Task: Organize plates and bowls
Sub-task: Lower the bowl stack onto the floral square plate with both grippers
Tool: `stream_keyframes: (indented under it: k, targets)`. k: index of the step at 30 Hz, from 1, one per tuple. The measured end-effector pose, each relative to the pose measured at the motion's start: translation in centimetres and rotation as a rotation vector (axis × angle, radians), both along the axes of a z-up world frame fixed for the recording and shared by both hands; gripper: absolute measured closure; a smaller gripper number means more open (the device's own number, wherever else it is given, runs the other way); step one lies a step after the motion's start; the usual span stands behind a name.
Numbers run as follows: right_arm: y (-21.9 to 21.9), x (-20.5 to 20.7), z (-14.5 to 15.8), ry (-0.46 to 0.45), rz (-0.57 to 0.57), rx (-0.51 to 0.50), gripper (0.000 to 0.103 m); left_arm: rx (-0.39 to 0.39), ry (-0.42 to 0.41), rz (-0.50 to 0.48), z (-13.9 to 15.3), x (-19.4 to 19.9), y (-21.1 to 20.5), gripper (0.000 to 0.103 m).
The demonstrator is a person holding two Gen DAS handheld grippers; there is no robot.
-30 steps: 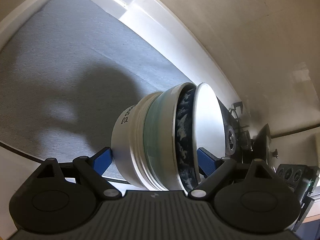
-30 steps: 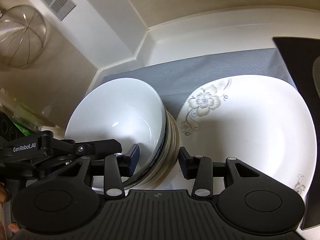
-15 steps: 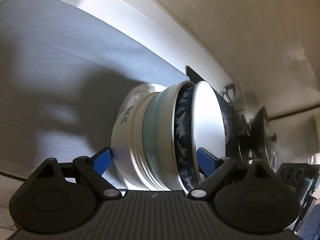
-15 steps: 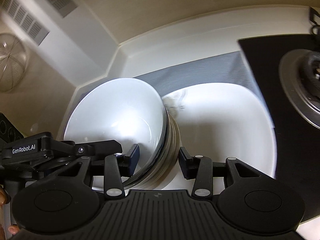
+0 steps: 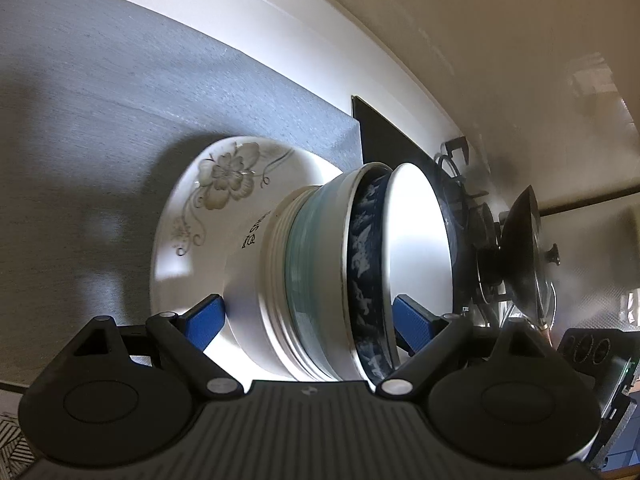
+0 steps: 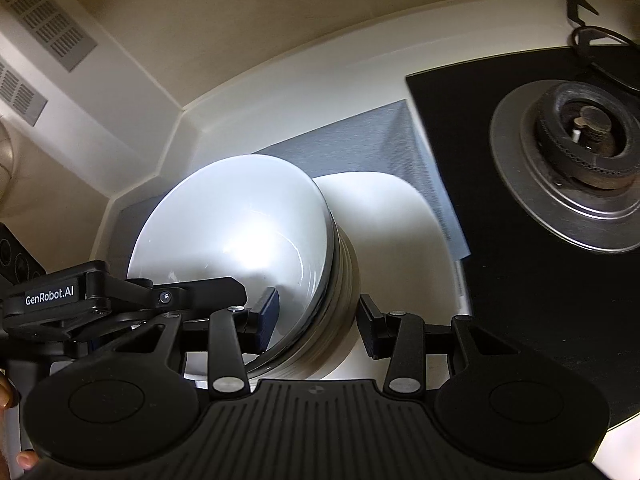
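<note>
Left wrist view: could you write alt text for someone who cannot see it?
Two blue-padded fingers of the left gripper clamp a nested stack of bowls turned on its side, just over a white floral plate on a grey mat. A gas stove sits behind.

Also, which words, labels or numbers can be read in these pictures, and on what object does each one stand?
"GenRobot.AI": white print on the black body of the left gripper, seen from the right wrist.
Black print on the white underside of the bottom bowl in the nested bowl stack: curved, partly hidden, unreadable.
Nothing else is legible.
</note>
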State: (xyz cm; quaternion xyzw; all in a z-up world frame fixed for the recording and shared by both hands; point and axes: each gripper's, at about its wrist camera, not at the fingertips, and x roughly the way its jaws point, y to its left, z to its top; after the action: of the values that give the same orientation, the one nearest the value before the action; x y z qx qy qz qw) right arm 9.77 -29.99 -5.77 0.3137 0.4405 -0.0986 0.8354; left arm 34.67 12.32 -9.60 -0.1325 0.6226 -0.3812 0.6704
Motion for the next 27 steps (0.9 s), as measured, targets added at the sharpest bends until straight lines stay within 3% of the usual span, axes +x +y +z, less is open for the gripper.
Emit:
stream_keyframes:
  k: [15,21,24,27]
  targets:
    - [-0.6,0.3,-1.0,0.026,0.034,-0.036,0.059,0.039,0.019,0.017,-0.9,-0.7,-3.2,0.01]
    - [-0.5,0.2,-1.1,0.02,0.024,-0.034,0.063,0.071,-0.01,0.018,-0.4,-1.2,-3.9,0.01]
    - [-0.6,0.1,-1.0,0.015,0.01,-0.032,0.062,0.093,-0.041,0.027,0.2,-1.5,-4.3,0.0]
    - [-0.5,-0.2,-0.7,-0.001,-0.004,-0.048,0.062,0.103,-0.085,0.013,1.1,-2.0,-4.3,0.001]
